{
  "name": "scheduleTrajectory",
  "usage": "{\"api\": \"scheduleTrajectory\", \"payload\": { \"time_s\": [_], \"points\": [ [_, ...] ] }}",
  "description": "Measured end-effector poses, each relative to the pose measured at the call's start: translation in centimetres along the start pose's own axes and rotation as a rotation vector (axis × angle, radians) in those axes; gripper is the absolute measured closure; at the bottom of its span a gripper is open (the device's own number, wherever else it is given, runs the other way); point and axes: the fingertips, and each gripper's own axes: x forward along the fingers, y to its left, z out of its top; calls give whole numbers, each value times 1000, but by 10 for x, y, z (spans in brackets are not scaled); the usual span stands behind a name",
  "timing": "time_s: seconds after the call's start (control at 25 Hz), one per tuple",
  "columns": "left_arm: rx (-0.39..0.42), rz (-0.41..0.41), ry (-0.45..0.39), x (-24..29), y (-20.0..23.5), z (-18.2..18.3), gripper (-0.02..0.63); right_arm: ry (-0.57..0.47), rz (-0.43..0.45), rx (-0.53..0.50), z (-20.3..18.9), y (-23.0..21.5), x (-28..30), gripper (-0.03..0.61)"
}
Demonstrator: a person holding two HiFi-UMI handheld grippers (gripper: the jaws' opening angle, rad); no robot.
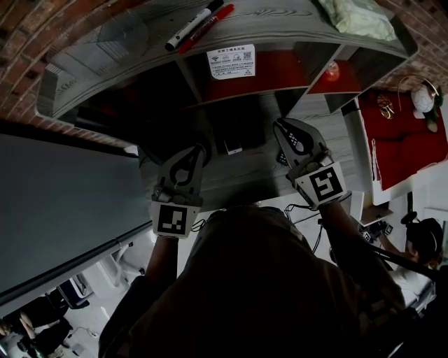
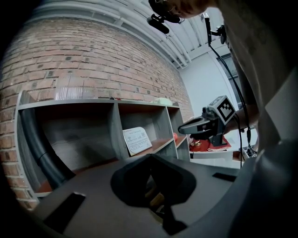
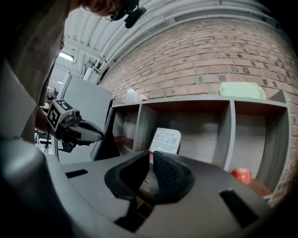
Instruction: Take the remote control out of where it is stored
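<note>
Jaws of left gripper [image 2: 150,160] and right gripper [image 3: 151,155] squeeze on nothing, facing the shelf [image 1: 280,21] to reach in; remote control may be that small dark thing [image 1: 233,147] inside (hard to tell).

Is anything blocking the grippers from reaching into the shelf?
Nothing visible does. The grey wooden shelf has open-fronted compartments, and the left gripper and right gripper hang clear before it. The remote control itself can't be made out.

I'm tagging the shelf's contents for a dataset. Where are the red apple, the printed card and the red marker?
red apple [image 3: 241,175], right gripper view, middle of the fruit.
printed card [image 3: 166,140], right gripper view, centre of its face.
red marker [image 1: 206,29], head view, midway along its barrel.
</note>
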Motion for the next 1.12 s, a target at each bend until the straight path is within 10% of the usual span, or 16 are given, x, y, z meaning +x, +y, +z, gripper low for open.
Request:
{"api": "scheduleTrajectory", "payload": {
  "time_s": [1.12],
  "points": [
    [-40, 31, -15, -9, 15, 3, 603, -70, -35, 10, 10, 19, -18, 566]
  ]
}}
